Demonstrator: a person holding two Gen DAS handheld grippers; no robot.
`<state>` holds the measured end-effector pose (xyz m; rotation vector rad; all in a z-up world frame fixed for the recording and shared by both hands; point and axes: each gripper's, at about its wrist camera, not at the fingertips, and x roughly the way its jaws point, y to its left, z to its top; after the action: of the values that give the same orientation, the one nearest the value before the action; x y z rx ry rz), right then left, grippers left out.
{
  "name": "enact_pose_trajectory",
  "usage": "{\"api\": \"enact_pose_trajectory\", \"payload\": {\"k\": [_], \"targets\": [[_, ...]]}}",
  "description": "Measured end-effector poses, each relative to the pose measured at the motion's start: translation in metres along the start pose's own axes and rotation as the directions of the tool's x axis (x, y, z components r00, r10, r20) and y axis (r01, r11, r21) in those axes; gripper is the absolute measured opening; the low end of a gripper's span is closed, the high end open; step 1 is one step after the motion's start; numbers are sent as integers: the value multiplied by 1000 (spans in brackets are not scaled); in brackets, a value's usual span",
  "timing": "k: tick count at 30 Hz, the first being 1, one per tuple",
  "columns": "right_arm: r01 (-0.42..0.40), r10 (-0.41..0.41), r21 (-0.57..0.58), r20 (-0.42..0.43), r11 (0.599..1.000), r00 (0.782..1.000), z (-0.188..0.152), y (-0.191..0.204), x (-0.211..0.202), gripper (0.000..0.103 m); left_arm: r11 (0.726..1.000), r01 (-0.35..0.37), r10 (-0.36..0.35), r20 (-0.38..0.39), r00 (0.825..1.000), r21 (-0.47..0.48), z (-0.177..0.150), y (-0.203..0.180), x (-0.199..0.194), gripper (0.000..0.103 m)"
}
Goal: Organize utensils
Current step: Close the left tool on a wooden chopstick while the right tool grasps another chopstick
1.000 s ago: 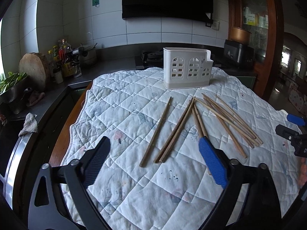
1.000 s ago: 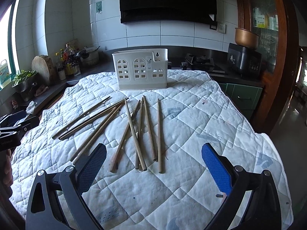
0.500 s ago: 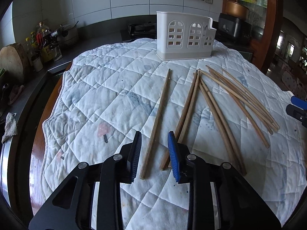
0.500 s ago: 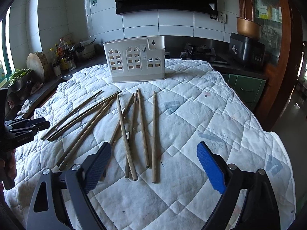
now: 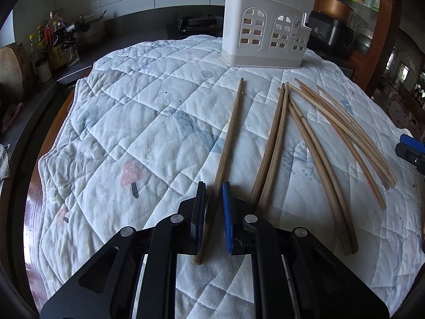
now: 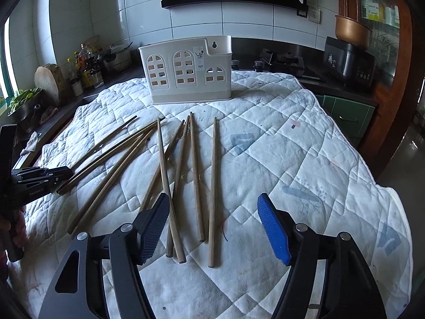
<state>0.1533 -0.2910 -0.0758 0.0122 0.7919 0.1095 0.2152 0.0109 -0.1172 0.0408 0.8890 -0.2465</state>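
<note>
Left gripper [image 5: 213, 207] closing around one long brown wooden chopstick [image 5: 228, 143]; right gripper [image 6: 213, 228] closing, half-wide.

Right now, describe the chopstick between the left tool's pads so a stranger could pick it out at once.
Find the white utensil caddy at the far end of the quilted cloth. In front of it lie wooden chopsticks; the lone chopstick lies farthest left in the left wrist view. Unlike the clustered others, it lies alone, its near end between the closing left tool.
</note>
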Motion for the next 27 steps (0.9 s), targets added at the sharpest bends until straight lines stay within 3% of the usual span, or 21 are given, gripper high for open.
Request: {"api": "enact_pose_trajectory", "payload": {"k": [7,12,27], "targets": [[-16,16,-9,-38,1000,999,-1,0,9,50,1000,-26,26,6,1000,13,1,-4,1,9],[-34,34,-3,-62,999,997,-2,-1,15,32,999,-35,35,20,999,19,3,-8,-4,5],[-137,127,-126,-84,983,988,1,33,27,18,1000,-18,17,52,998,22,5,-10,-17,5]]}}
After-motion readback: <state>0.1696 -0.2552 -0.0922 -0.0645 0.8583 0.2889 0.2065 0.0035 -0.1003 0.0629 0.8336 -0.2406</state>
